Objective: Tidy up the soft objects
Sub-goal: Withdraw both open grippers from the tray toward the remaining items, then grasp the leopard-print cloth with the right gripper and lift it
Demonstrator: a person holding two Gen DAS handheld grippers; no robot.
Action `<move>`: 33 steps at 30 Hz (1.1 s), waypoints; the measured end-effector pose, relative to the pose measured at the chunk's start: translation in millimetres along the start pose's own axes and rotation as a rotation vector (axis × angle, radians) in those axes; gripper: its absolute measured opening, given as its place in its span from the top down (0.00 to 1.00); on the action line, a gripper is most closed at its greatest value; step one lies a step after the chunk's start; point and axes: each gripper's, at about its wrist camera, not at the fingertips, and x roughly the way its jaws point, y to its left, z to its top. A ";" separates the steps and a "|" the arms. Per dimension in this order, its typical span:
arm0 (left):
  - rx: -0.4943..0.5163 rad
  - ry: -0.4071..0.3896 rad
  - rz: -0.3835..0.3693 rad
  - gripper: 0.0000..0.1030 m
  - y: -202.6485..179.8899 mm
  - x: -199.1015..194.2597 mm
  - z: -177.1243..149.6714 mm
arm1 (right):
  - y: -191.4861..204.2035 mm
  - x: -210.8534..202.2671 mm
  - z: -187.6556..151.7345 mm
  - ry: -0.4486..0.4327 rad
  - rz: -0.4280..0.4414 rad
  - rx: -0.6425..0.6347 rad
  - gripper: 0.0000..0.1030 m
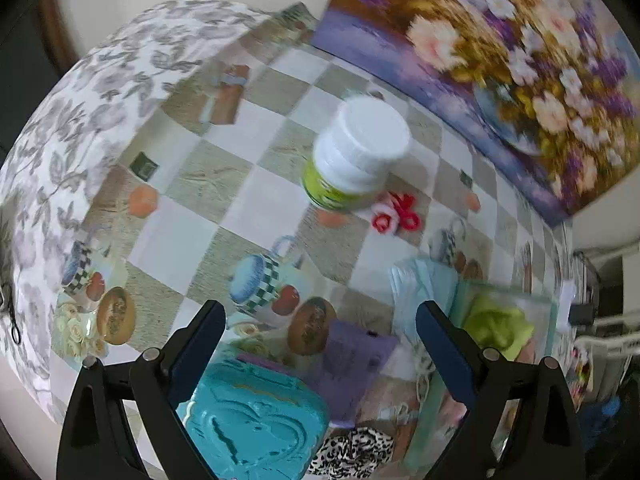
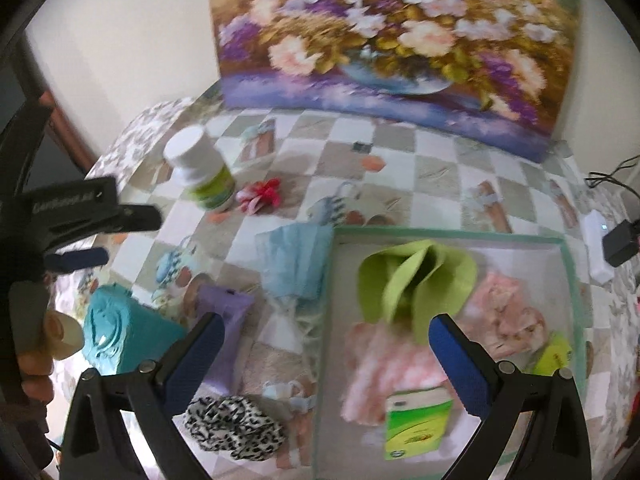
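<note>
Soft stuff is split between the tray (image 2: pixel 570 280) and the checkered tablecloth (image 2: pixel 400 148) right now. In the right wrist view the tray fills the lower right of the frame, and inside it sit a green cloth (image 2: pixel 416 276), a pink checked cloth (image 2: pixel 384 364), a pink fuzzy thing (image 2: pixel 508 312) over at the right and a green-and-white packet (image 2: pixel 416 420) near the bottom edge.

Left of the tray, out on the tablecloth: a blue face mask (image 2: pixel 296 264) just beside the tray wall, a purple pouch (image 2: pixel 224 320) below it, a leopard-print scrunchie (image 2: pixel 236 424) at lower center, a teal box (image 2: pixel 120 336) at left. Further up are a white-lidded jar (image 2: pixel 200 168) and a red-pink hair tie (image 2: pixel 260 196) just beside it.

Right gripper (image 2: pixel 324 348) is wide open and empty, hanging over the tray's left edge. Left gripper (image 1: pixel 320 324) is also spread wide with nothing in it, above the teal box and purple pouch at the bottom of its frame. A flower painting (image 2: pixel 400 40) leans across the top.
</note>
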 end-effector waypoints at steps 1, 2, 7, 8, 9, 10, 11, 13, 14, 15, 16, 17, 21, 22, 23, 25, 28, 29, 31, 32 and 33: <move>0.009 0.006 0.004 0.06 -1.5 0.7 -0.7 | 2.1 2.6 -2.3 0.012 0.009 -0.006 0.00; 0.017 0.011 0.010 0.06 -2.9 1.0 -1.7 | 4.4 6.3 -5.4 0.027 0.019 -0.009 0.00; 0.015 0.000 -0.010 0.07 -2.7 -10.2 -4.4 | 10.9 14.2 -16.0 0.065 0.037 -0.018 0.02; 0.017 -0.021 -0.014 0.07 -2.6 -18.3 -5.8 | 11.7 14.1 -17.9 0.067 0.036 -0.019 0.02; 0.021 -0.035 -0.015 0.07 -1.7 -24.2 -7.1 | 12.1 13.2 -19.4 0.067 0.036 -0.019 0.02; 0.026 -0.057 -0.015 0.07 -1.2 -33.5 -10.1 | 12.3 11.6 -20.9 0.066 0.035 -0.017 0.02; 0.029 -0.079 -0.013 0.07 -0.1 -42.9 -13.5 | 12.3 10.7 -20.9 0.065 0.035 -0.014 0.02; 0.031 -0.120 -0.008 0.07 1.6 -58.3 -18.5 | 11.7 6.2 -24.5 0.065 0.043 -0.003 0.02; 0.031 -0.141 -0.007 0.07 3.0 -65.9 -21.7 | 11.8 4.6 -25.9 0.068 0.047 0.000 0.02; 0.031 -0.159 -0.008 0.07 4.9 -73.0 -25.9 | 12.7 2.6 -28.3 0.072 0.052 0.000 0.02; 0.026 -0.169 -0.010 0.07 7.2 -78.3 -29.9 | 13.8 1.0 -30.0 0.075 0.055 -0.003 0.02; 0.022 -0.175 -0.014 0.07 9.3 -80.9 -32.3 | 16.2 -0.5 -33.1 0.079 0.058 -0.010 0.02; -0.005 -0.197 -0.009 0.07 22.8 -90.2 -46.9 | 30.1 -1.4 -47.8 0.105 0.076 -0.050 0.02; -0.017 -0.207 -0.004 0.07 27.6 -92.8 -50.3 | 34.9 -0.3 -52.2 0.117 0.080 -0.062 0.02; -0.027 -0.214 0.001 0.07 31.6 -94.4 -52.3 | 37.8 1.0 -54.9 0.125 0.083 -0.070 0.03; -0.060 -0.231 0.019 0.07 45.7 -99.0 -58.9 | 46.0 5.1 -62.4 0.150 0.099 -0.088 0.04; -0.115 -0.242 0.061 0.07 68.1 -100.0 -66.3 | 54.5 12.7 -70.3 0.184 0.120 -0.100 0.05; -0.128 -0.241 0.075 0.07 74.6 -98.2 -67.9 | 57.6 16.7 -73.5 0.200 0.124 -0.106 0.06; -0.149 -0.224 0.088 0.07 86.4 -91.9 -71.0 | 62.2 23.2 -77.6 0.223 0.126 -0.116 0.06; -0.165 -0.212 0.090 0.07 92.7 -87.6 -72.3 | 65.0 26.7 -79.6 0.234 0.126 -0.123 0.06; -0.182 -0.201 0.088 0.07 98.6 -83.4 -73.7 | 68.0 30.3 -81.4 0.245 0.126 -0.130 0.06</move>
